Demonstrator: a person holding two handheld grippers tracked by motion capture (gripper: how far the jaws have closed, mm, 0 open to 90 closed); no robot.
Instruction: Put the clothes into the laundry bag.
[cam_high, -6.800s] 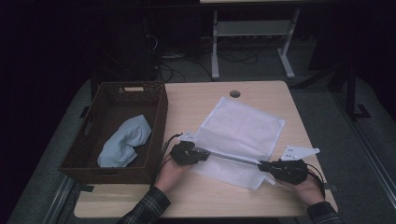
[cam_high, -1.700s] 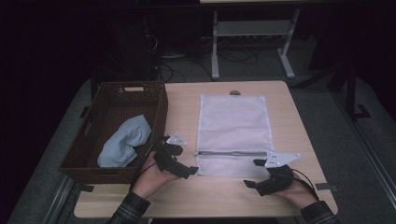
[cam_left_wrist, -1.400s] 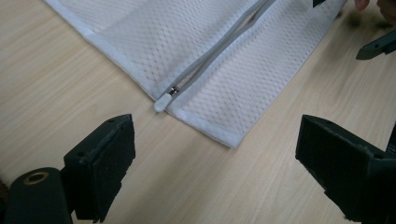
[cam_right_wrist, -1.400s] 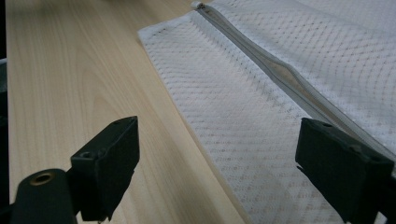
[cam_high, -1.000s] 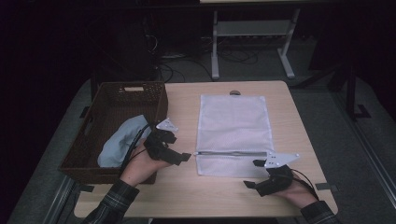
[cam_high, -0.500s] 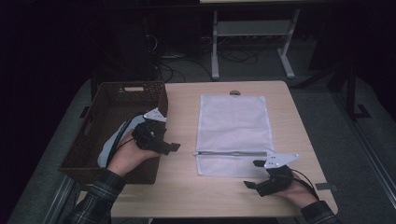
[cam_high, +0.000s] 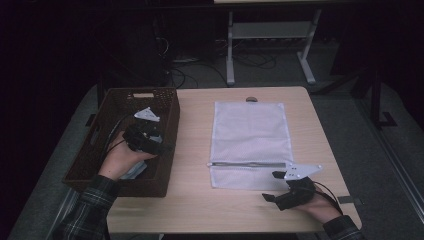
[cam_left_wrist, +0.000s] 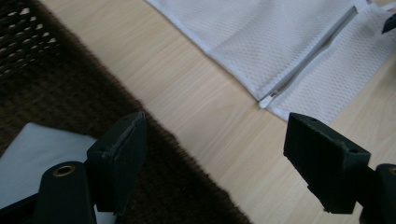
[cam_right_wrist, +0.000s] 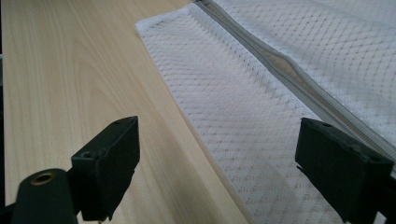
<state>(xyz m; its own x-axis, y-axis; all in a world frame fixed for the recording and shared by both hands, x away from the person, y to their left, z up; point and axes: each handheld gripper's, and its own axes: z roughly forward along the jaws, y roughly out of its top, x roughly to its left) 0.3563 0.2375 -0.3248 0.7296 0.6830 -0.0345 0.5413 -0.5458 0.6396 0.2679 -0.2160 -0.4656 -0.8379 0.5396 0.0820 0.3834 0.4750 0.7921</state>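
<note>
Both grippers are spread wide and hold nothing. Left gripper (cam_high: 159, 148) hangs over the right wall of the brown basket (cam_high: 98, 145), with its jaws apart, one over the basket and one over the table. That looks like a reach for the pale blue cloth (cam_left_wrist: 44, 158) lying in the basket, just below the jaws, so the open jaws can close on it.

Right gripper (cam_high: 272, 186) rests low near the front edge of the table (cam_high: 195, 150), just at the near corner of the white mesh bag (cam_high: 251, 132). Its jaws are apart too, one over bare wood and one over the mesh. It seems to wait there, ready to grab the bag.

White mesh bag lies flat in the middle of the table. Its zipper (cam_high: 247, 163) runs across near the front end, facing the person, so the cloth could go in from that side.
</note>
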